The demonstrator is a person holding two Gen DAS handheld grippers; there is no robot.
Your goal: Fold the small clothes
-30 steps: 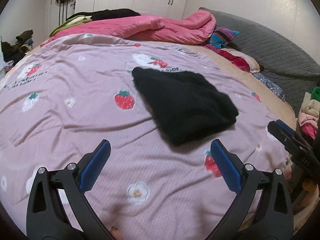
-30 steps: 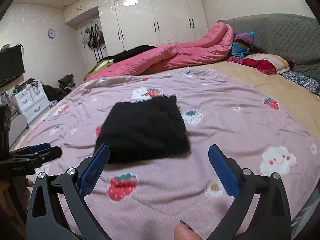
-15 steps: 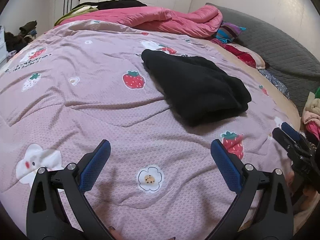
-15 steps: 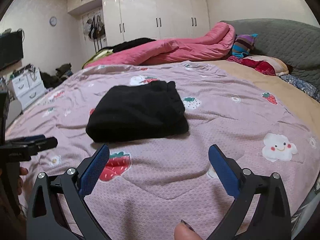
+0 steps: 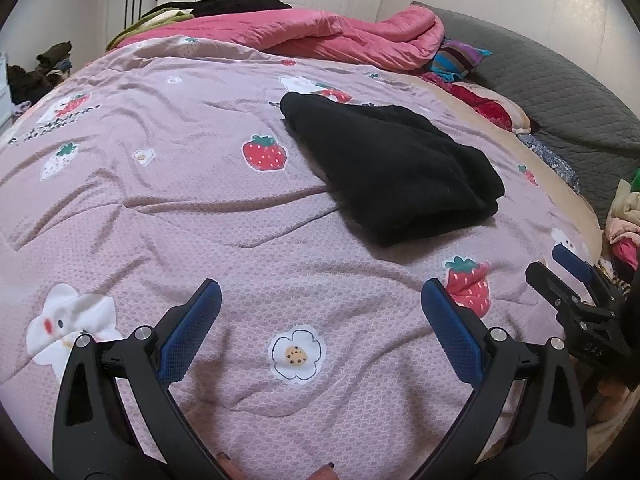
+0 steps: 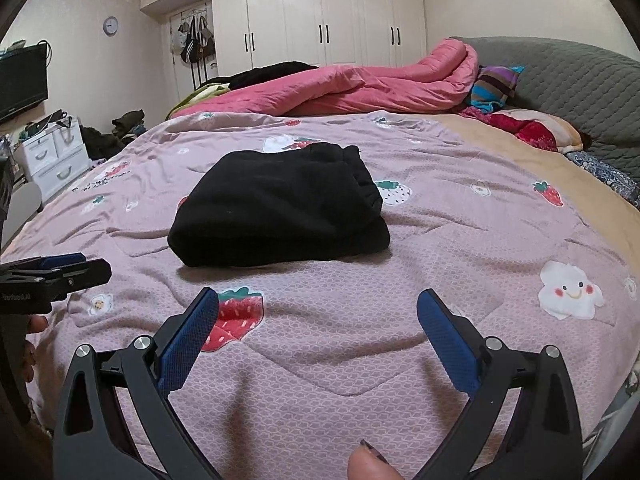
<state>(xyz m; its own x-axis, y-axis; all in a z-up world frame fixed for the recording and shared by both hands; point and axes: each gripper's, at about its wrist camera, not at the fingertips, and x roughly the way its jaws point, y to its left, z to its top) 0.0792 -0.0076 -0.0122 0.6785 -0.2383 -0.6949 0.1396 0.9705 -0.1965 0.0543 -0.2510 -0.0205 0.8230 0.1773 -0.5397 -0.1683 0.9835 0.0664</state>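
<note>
Left tool (image 5: 320,304) and right tool (image 6: 318,308) both spread wide and empty above the bed.

The folded black garment (image 5: 396,168) lies flat on the pink strawberry-print quilt (image 5: 160,200), ahead of both tools and apart from their blue pads (image 6: 448,340). In the left wrist view the right tool (image 5: 568,280) shows at the right edge, near the quilt's edge. A rumpled pink duvet (image 6: 360,88) lies along the far side, a grey headboard (image 6: 560,80) to the right, and white wardrobes (image 6: 320,20) behind.
</note>
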